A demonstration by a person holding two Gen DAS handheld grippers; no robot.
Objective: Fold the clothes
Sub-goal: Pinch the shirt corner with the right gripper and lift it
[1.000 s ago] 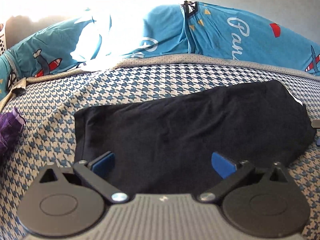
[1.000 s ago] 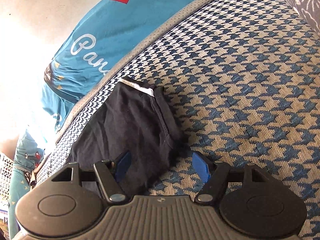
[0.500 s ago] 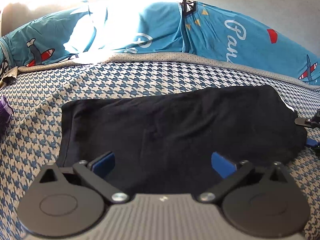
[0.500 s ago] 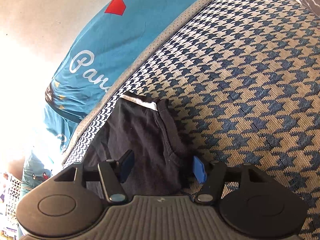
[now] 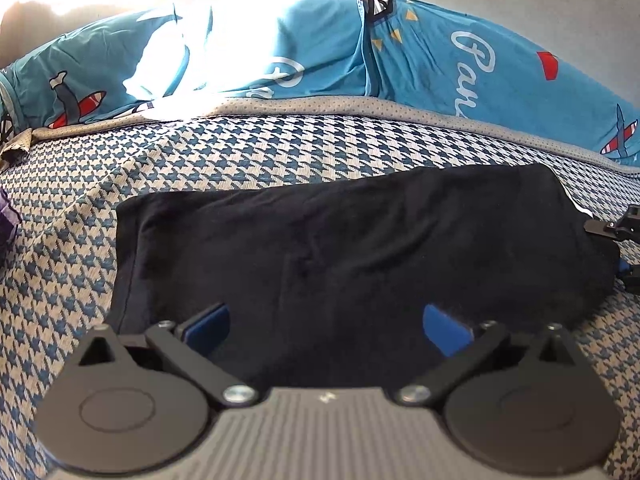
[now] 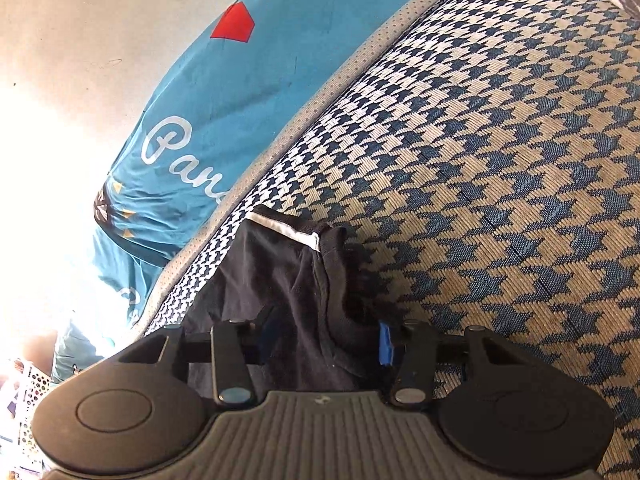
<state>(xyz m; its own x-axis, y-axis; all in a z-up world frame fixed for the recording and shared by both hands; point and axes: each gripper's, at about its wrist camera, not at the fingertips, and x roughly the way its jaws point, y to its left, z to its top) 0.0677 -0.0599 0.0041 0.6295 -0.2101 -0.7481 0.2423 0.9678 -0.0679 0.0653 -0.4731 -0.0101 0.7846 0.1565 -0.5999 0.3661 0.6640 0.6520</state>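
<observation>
A black garment (image 5: 352,256) lies folded into a long band on the houndstooth bed cover (image 5: 280,152). My left gripper (image 5: 326,322) hovers open over the band's near edge, with blue pads on either side of bare cloth. In the right wrist view the garment's end (image 6: 280,280) shows a white strip and a ribbed collar. My right gripper (image 6: 326,338) straddles that end, its jaws closing with the black fabric between the pads; the cloth does not look pinched. The right gripper (image 5: 614,252) also shows at the band's right end in the left wrist view.
A teal quilt (image 5: 440,52) with plane prints and white lettering is heaped along the far side against a pale wall (image 6: 80,20). A purple cloth (image 5: 6,220) lies at the left edge. A white perforated basket (image 6: 28,388) stands beyond the bed.
My right gripper has slid forward and down onto the garment's end, and its jaws have narrowed around the fabric. The left gripper has stayed put and open.
</observation>
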